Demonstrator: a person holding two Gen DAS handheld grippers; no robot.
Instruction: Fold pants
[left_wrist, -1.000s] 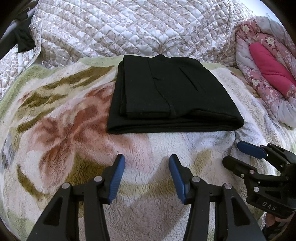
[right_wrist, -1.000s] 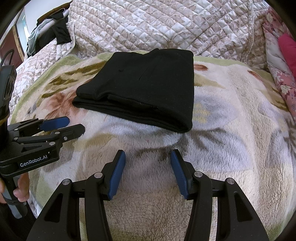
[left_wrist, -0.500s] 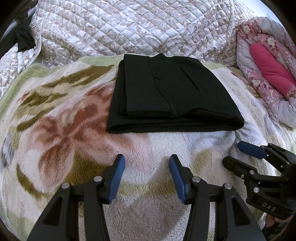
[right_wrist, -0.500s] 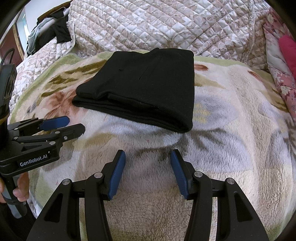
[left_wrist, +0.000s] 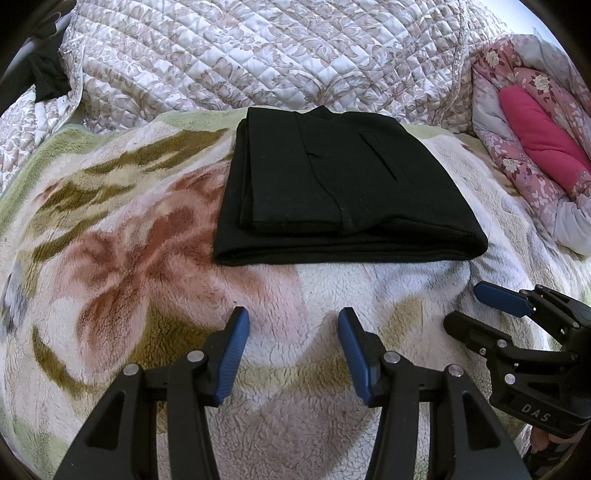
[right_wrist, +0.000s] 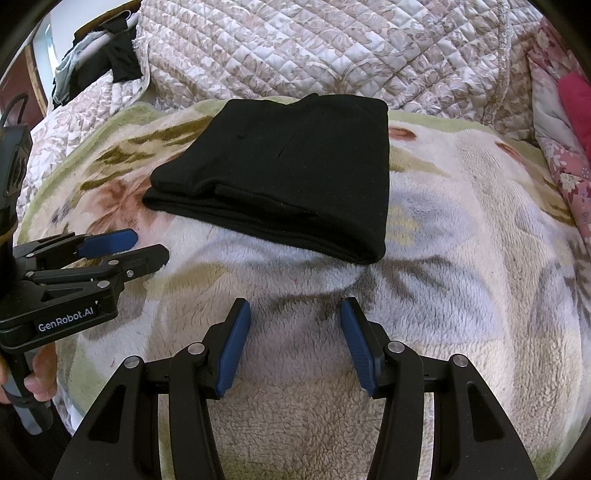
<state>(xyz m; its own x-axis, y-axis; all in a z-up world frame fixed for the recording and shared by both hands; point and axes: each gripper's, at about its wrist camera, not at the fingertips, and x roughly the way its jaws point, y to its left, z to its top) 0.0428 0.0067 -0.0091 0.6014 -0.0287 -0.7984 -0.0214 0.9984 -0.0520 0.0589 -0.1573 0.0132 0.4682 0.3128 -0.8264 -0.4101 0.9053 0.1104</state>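
The black pants lie folded into a flat rectangle on the fleecy floral blanket, also visible as black pants in the right wrist view. My left gripper hovers over the blanket just short of the fold's near edge, open, with nothing between its blue pads. My right gripper is likewise open and empty, in front of the pants' right corner. Each gripper appears in the other's view: the right gripper at the lower right, the left gripper at the left, held by a hand.
A quilted beige cover is heaped behind the pants. A pink floral quilt with a magenta lining lies at the right. Dark clothes hang at the far left. The blanket stretches right of the pants.
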